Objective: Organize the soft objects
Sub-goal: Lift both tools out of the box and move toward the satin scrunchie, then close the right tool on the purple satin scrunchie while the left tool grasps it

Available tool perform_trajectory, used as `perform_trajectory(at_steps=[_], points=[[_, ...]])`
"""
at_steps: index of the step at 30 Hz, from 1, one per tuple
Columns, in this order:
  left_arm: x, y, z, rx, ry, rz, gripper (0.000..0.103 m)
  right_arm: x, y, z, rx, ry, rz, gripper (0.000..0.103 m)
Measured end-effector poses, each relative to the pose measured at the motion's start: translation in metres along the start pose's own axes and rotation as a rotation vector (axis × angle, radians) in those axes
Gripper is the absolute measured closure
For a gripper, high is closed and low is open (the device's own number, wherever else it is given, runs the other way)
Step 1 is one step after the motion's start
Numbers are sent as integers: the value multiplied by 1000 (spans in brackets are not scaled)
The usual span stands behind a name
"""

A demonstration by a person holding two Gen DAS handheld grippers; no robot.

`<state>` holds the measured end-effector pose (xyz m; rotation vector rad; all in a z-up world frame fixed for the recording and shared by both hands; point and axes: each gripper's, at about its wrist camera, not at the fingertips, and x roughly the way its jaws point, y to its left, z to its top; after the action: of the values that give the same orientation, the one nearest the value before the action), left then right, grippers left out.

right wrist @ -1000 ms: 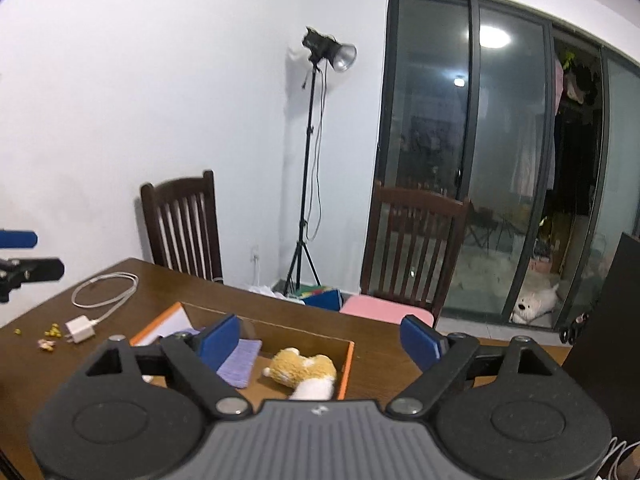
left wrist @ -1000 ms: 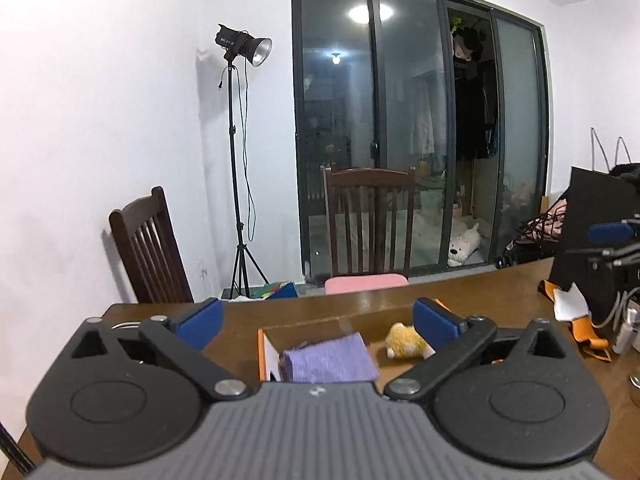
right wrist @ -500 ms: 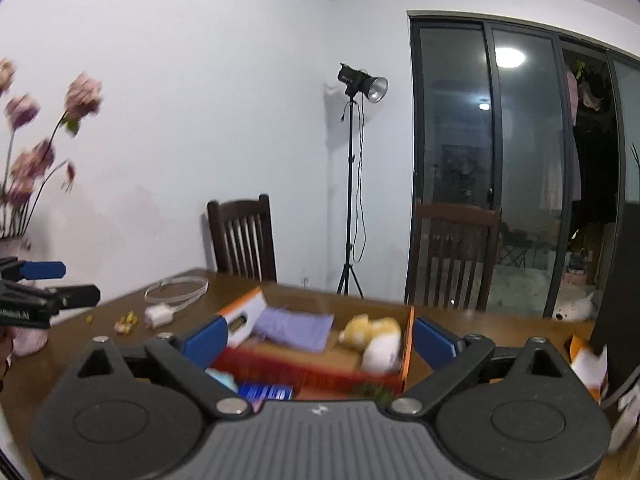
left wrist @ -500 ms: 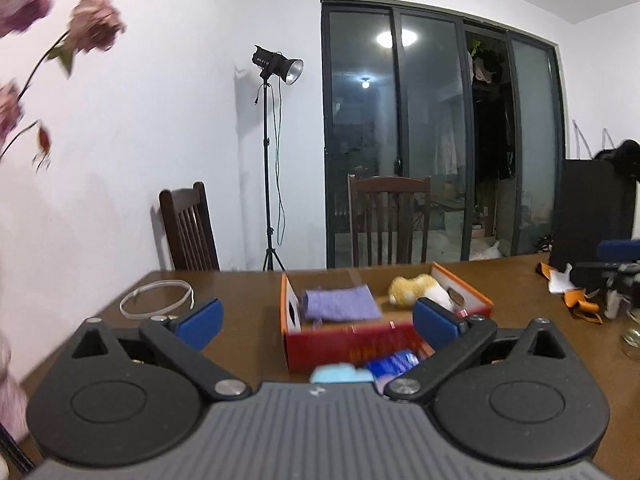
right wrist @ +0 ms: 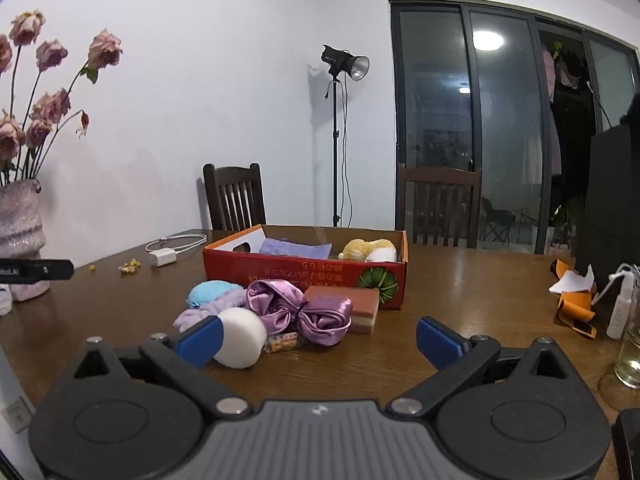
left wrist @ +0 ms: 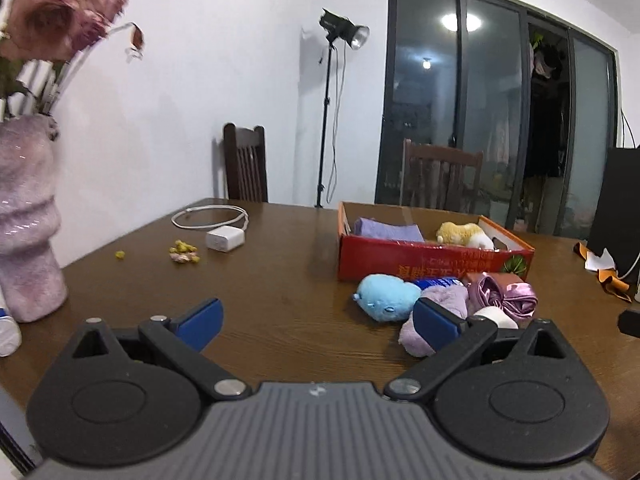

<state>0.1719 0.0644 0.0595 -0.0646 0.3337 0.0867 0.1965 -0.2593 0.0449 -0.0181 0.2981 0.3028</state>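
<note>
A red cardboard box (left wrist: pixel 432 258) (right wrist: pixel 304 272) holds a folded purple cloth (right wrist: pixel 294 247) and a yellow plush (right wrist: pixel 368 250). In front of it lies a pile: a blue plush (left wrist: pixel 384 296) (right wrist: pixel 210 292), a lilac fuzzy cloth (left wrist: pixel 412 340), a purple satin scrunchie (right wrist: pixel 296 308), a white round sponge (right wrist: pixel 240 336) and a brown sponge block (right wrist: pixel 352 304). My left gripper (left wrist: pixel 318 322) is open and empty, just left of the pile. My right gripper (right wrist: pixel 320 340) faces the pile with its jaws opening; nothing is gripped, and the white sponge sits by its left finger.
A pink vase (left wrist: pixel 28 216) of dried flowers stands at the table's left edge. A white charger with its cable (left wrist: pixel 224 238) lies behind some yellow crumbs. At the right are orange paper scraps (right wrist: pixel 572 296), a spray bottle (right wrist: pixel 618 308) and a glass (right wrist: pixel 630 352). Two chairs stand behind the table.
Both grippers have come down and back from over the box to low over the table in front of the pile. The right jaws have spread a little wider.
</note>
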Motion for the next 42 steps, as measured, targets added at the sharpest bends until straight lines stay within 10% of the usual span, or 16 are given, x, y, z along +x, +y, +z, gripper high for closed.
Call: perform_trajectory(at_steps=[14, 27, 33, 42], points=[[80, -64, 12, 62, 46, -287, 5, 95, -10, 14, 106, 123, 46, 19], [165, -127, 6, 155, 195, -423, 86, 180, -72, -12, 437, 256, 179, 59], [167, -133, 4, 177, 211, -438, 94, 182, -72, -15, 441, 241, 219, 81], [106, -120, 37, 139, 47, -492, 95, 127, -57, 18, 335, 83, 213, 86]])
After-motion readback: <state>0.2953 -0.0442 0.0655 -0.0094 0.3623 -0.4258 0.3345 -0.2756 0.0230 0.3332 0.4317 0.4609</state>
